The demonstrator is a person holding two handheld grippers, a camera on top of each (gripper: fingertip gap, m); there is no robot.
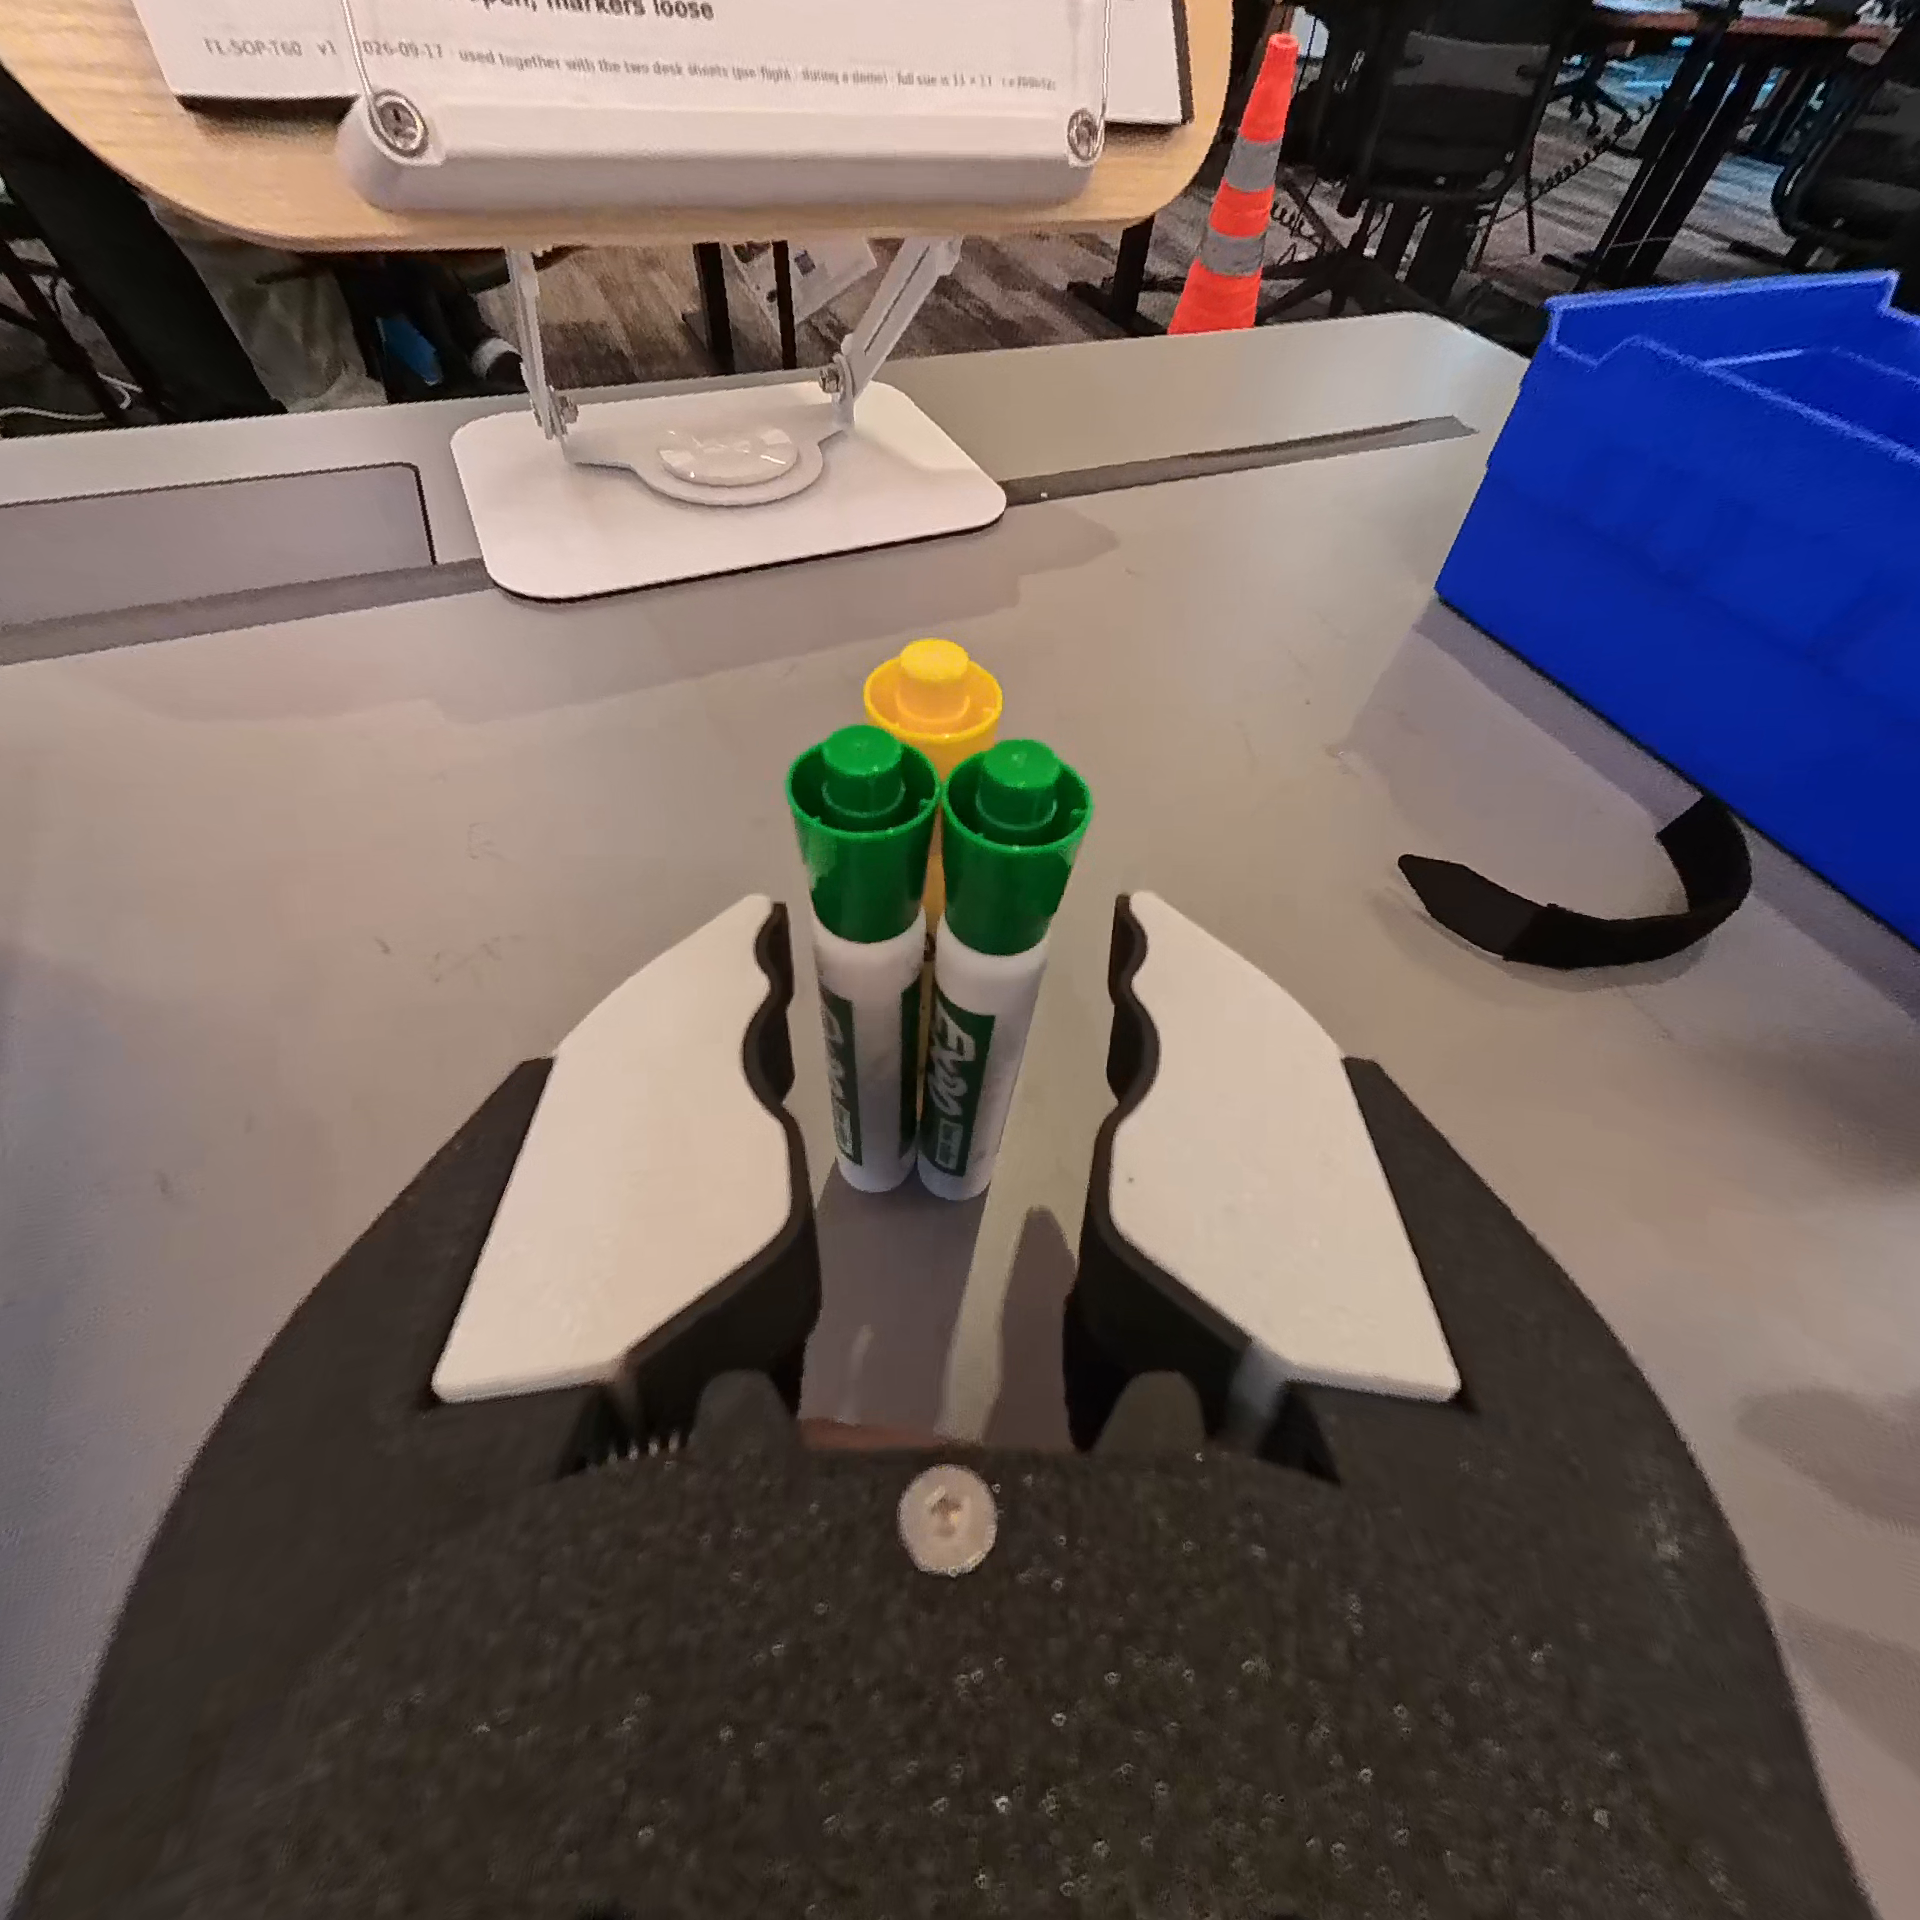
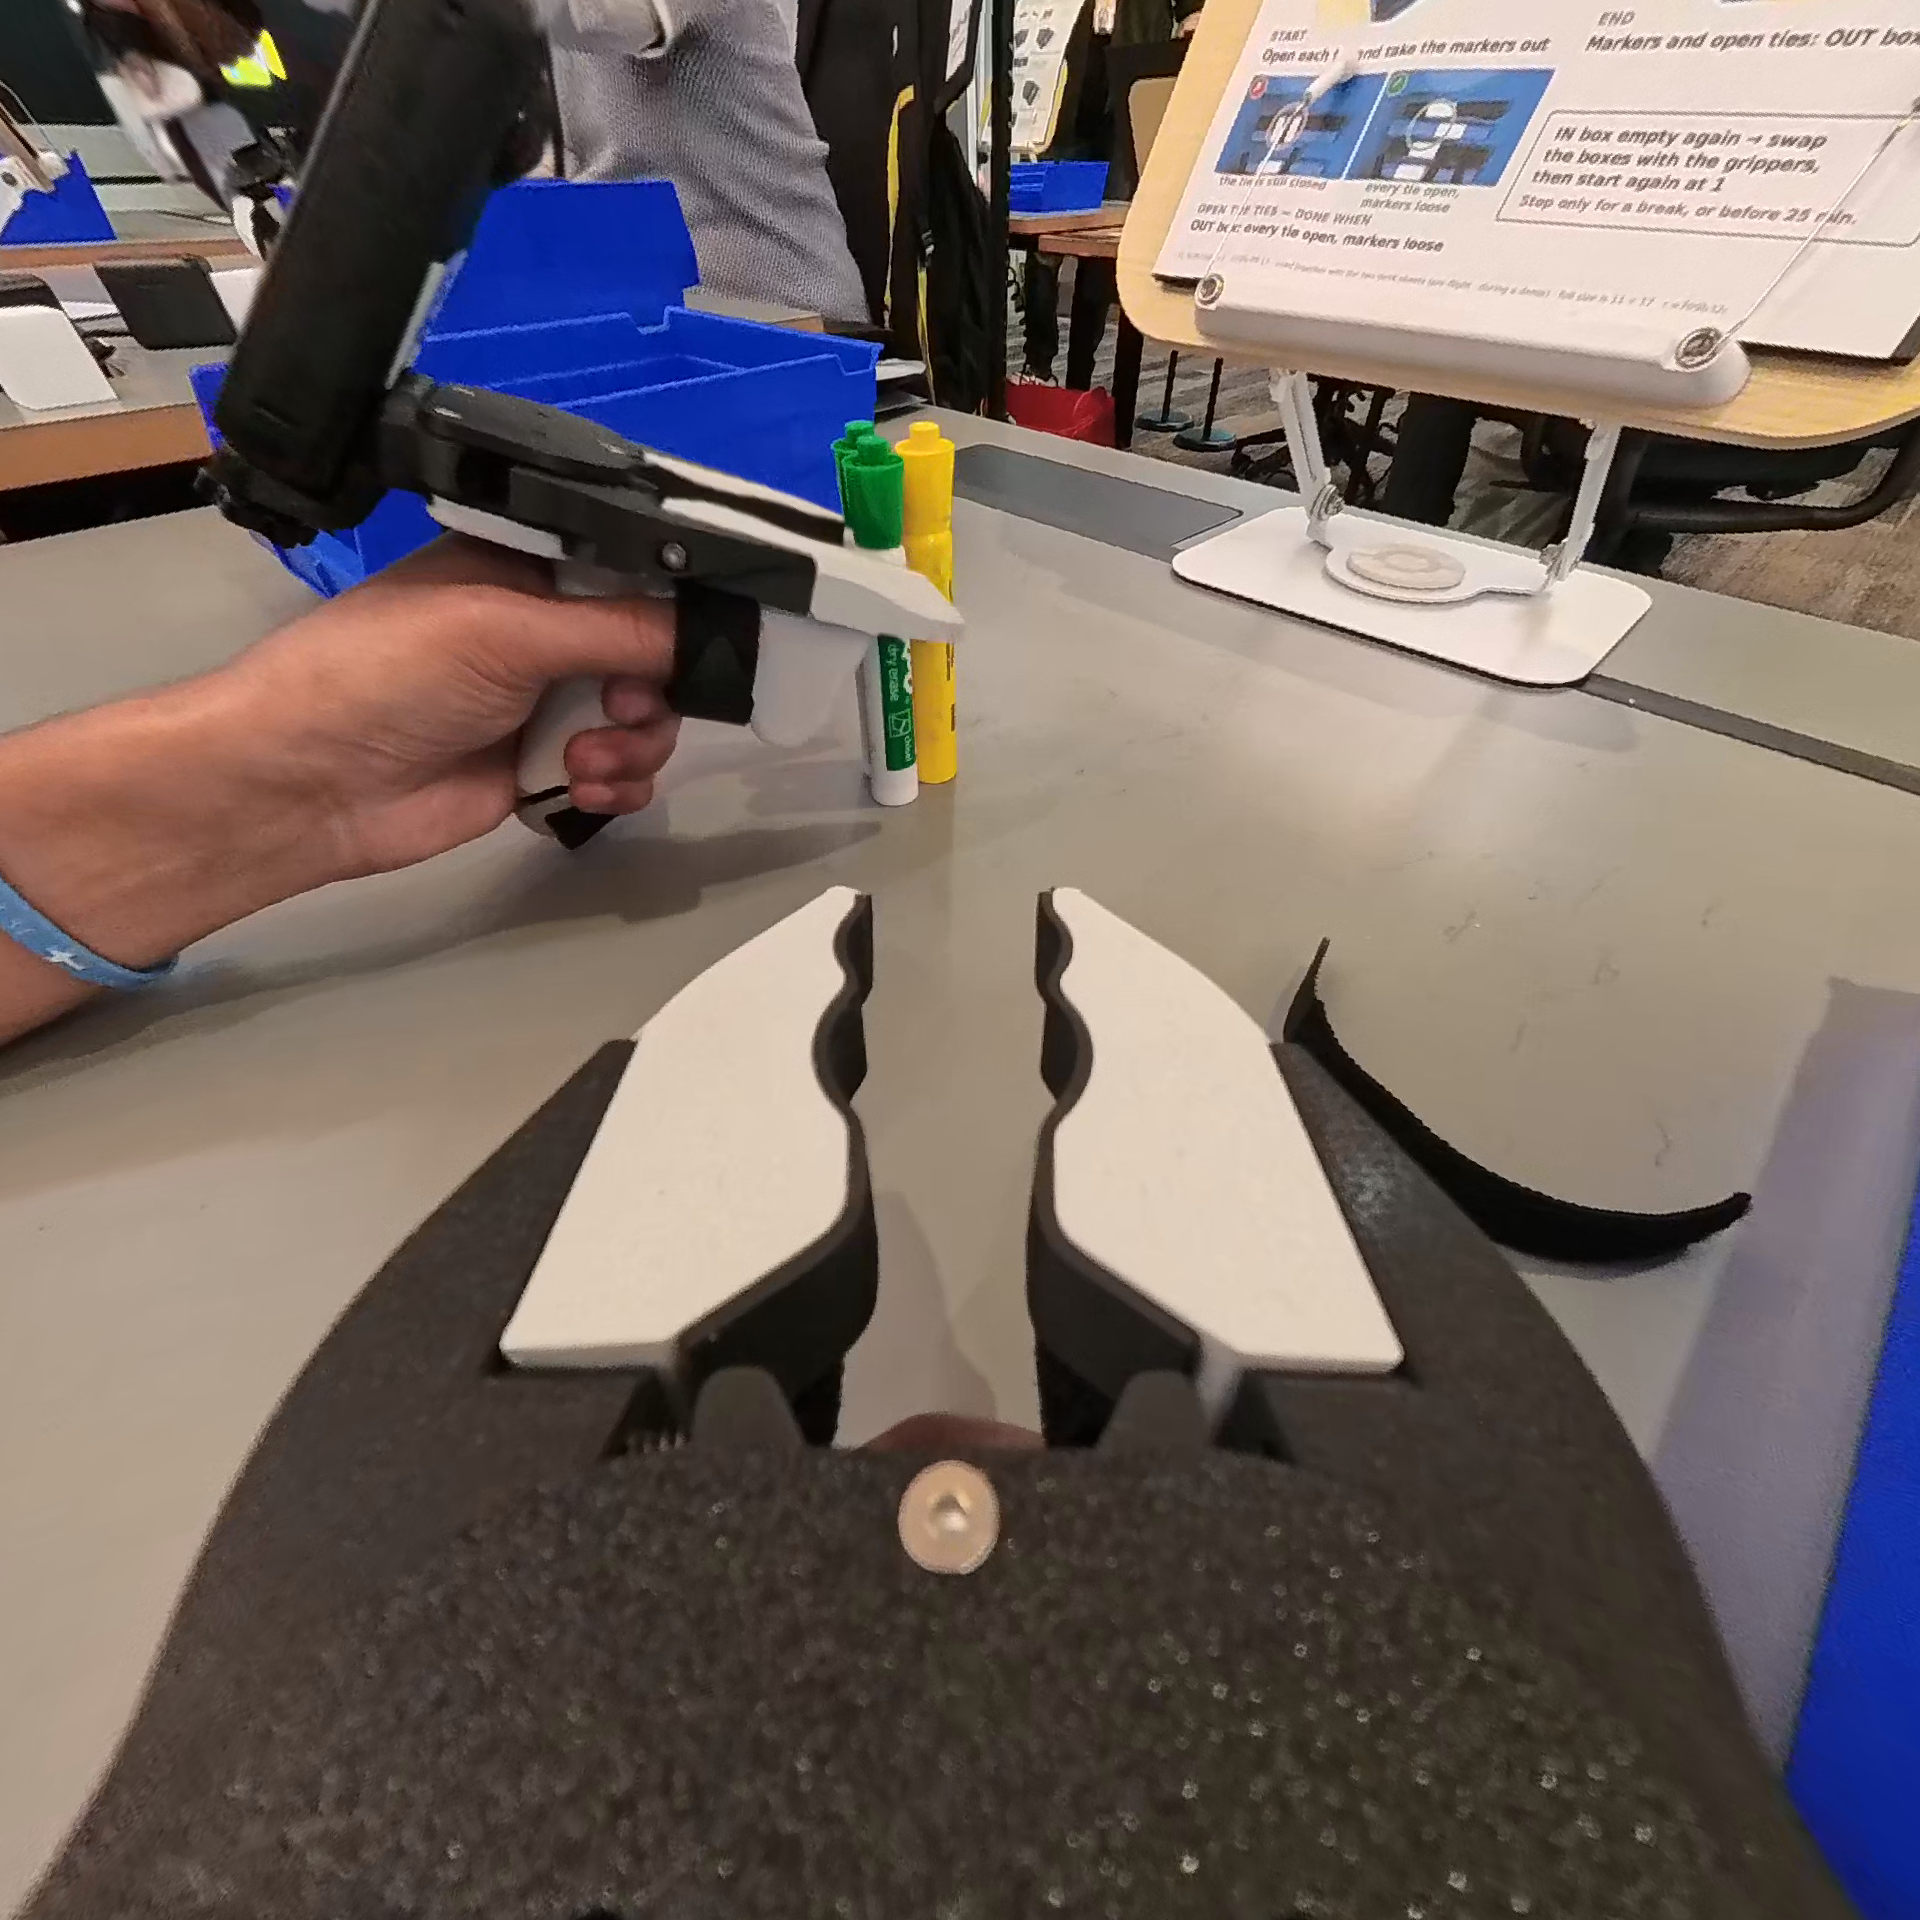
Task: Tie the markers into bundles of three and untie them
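Two green markers [image 1: 935, 935] and one yellow marker [image 1: 932, 696] stand upright together on the grey table, with no tie around them. My left gripper [image 1: 948, 914] is open and straddles the two green ones; its left finger is close against them and a gap shows on the right. The right wrist view shows the same markers [image 2: 904, 582] between the left gripper's fingers [image 2: 899, 571], with a hand holding that gripper. A black strap [image 1: 1579, 914] lies loose on the table to the right. My right gripper [image 2: 954, 925] is open and empty, with the strap [image 2: 1455, 1164] just to its right.
A blue bin [image 1: 1714, 540] stands at the right, and another blue bin [image 2: 644, 364] sits behind the left gripper. A white document stand's base [image 1: 727, 488] is at the table's far edge. An orange cone [image 1: 1242, 197] stands on the floor beyond.
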